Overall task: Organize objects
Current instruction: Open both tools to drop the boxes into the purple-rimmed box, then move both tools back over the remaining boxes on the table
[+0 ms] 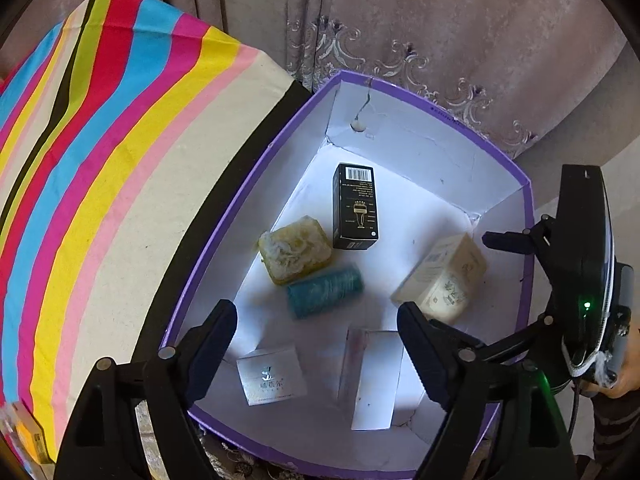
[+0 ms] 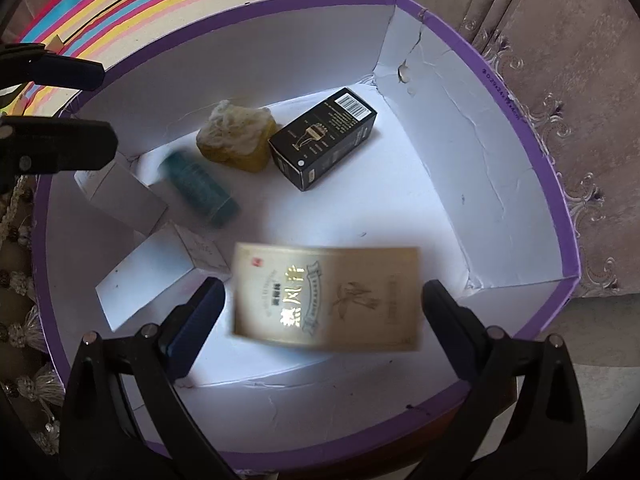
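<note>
Left wrist: purple box (image 1: pixel 527 216) holds 6 items; both tongs (image 1: pixel 316 344) (image 2: pixel 324 316) spread.

Behind everything, dusty mauve curtains (image 1: pixel 400 20) hanging in folds, pale embroidered scrollwork (image 1: pixel 420 68) along the lower hem. At left, a striped cloth (image 1: pixel 100 140) in cyan, red, yellow, pink and cream. Tasselled fringe (image 2: pixel 20 280) lower down.

A home: embroidered mauve curtains (image 1: pixel 400 20) behind a striped cloth (image 1: pixel 100 140) and tasselled upholstery (image 2: pixel 20 312).
</note>
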A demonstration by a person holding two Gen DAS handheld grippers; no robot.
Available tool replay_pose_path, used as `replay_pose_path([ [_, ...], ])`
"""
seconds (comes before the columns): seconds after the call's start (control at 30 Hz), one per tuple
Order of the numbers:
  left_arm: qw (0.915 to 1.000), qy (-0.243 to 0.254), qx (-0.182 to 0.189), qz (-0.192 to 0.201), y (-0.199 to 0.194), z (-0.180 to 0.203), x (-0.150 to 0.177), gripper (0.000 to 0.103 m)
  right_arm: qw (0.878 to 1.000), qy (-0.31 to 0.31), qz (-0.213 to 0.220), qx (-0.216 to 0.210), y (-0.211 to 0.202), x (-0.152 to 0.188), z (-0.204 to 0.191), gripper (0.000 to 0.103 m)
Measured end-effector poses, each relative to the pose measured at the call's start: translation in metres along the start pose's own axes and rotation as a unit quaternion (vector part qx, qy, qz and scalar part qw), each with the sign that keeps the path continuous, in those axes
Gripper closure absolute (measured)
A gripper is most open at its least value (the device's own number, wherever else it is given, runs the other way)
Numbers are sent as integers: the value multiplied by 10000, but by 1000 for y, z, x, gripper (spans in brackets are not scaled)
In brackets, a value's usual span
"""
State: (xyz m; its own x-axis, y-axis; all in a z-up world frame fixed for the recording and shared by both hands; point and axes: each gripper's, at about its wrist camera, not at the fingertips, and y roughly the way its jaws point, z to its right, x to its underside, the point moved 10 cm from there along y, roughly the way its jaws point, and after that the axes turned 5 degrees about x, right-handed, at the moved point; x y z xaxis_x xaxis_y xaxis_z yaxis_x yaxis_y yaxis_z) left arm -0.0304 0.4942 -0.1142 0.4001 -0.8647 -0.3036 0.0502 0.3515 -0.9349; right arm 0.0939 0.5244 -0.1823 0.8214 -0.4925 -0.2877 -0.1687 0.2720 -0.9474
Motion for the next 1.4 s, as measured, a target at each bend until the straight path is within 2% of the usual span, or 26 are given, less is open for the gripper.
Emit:
replay_pose_path([
  [0.27, 9992, -305, 6, 266, -37, -16, 13, 20, 9997, -36, 196, -116, -20, -9, -11, 2],
  [0.63, 9911, -973, -445, 792, -114, -79, 81, 20, 9961, -149, 670, -550, -45, -36, -50, 2],
  [0.9, 9771, -1697, -712, 1069, -164, -134, 154, 20, 9922, -364, 845, -842, -64, -41, -87, 2],
  [1.1, 9610, -2280, -998, 1207, -198, -180, 220, 20, 9875, -765, 910, -1035, -77, -43, -131, 2],
  [1.3, 9436, -2784, -1304, 1226, -223, -225, 286, 20, 9812, -1123, 957, -1244, -87, -48, -173, 2],
  [1.4, 9400, -2900, -1376, 1157, -225, -241, 311, 20, 9783, -1257, 988, -1322, -93, -51, -190, 2],
])
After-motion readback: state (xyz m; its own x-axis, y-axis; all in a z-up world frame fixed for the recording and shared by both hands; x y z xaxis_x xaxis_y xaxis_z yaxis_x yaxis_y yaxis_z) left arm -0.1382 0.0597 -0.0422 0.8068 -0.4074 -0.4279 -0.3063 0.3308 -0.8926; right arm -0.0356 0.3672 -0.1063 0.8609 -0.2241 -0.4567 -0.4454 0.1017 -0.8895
